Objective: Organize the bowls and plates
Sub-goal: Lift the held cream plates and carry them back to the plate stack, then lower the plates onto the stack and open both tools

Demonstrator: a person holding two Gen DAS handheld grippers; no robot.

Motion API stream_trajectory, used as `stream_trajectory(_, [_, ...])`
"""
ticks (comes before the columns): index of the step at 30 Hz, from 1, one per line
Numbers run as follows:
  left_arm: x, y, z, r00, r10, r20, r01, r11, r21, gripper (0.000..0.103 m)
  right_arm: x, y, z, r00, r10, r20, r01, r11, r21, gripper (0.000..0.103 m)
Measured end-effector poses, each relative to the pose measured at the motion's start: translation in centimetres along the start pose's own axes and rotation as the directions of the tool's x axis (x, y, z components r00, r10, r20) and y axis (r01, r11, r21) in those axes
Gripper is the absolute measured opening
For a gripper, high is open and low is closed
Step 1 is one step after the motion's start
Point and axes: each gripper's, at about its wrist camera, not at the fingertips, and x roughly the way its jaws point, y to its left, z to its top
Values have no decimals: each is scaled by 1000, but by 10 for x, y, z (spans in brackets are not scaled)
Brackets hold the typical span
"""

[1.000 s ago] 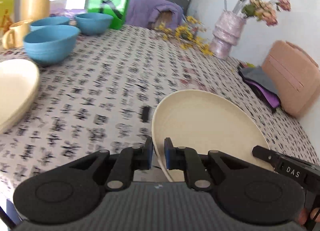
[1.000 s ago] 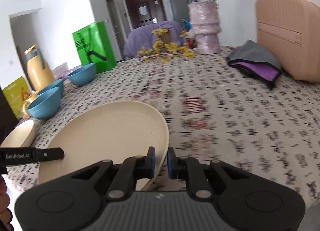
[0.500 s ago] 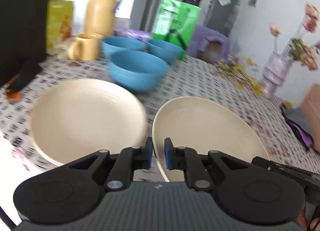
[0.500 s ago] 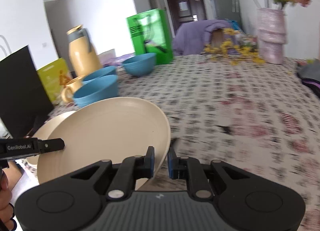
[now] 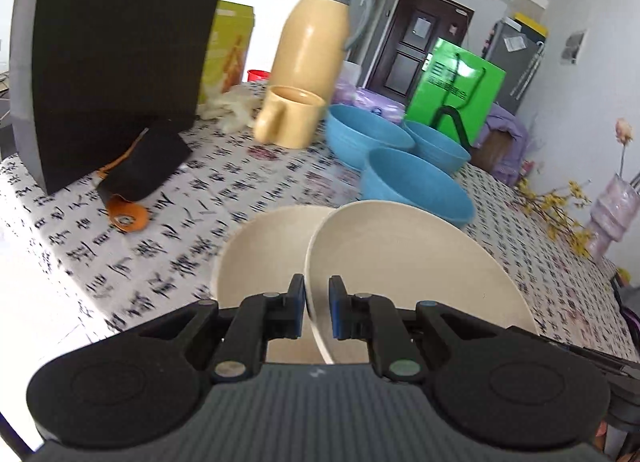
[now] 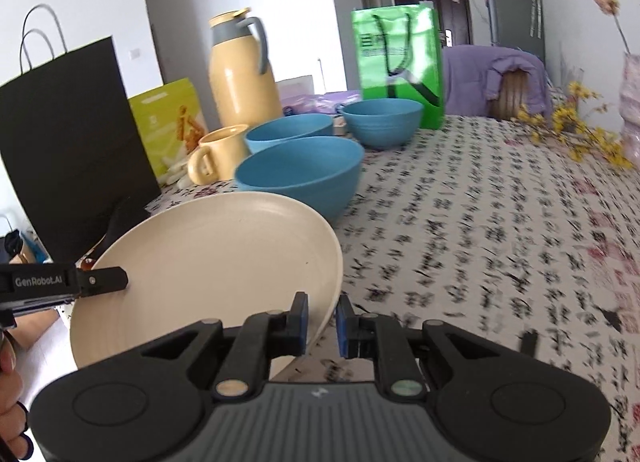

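Note:
Both grippers hold one cream plate by opposite rims. My left gripper is shut on its left rim; my right gripper is shut on its right rim, where the plate fills the left of the view. The held plate hovers tilted over a second cream plate lying on the table and overlaps most of it. Three blue bowls stand beyond: a near one and two farther ones.
A patterned tablecloth covers the table. A yellow mug, a tan thermos, a black paper bag, a green bag and an orange-and-black item stand at the left and back. A flower vase is at the far right.
Both grippers carried the held plate leftward across the table. It now hangs over the lying cream plate, which was beside it half a second ago.

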Motion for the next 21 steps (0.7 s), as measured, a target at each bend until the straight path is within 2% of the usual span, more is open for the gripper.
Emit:
stream_trajectory(10, [15, 27, 15, 1000, 23, -7, -23, 1000, -15, 12, 32, 32, 8, 1000, -9, -28, 8, 998, -59, 17])
stream_trajectory(21, [21, 31, 8, 996, 88, 25, -90, 994, 55, 14, 42, 48, -1, 999, -20, -44, 15, 992, -129, 22])
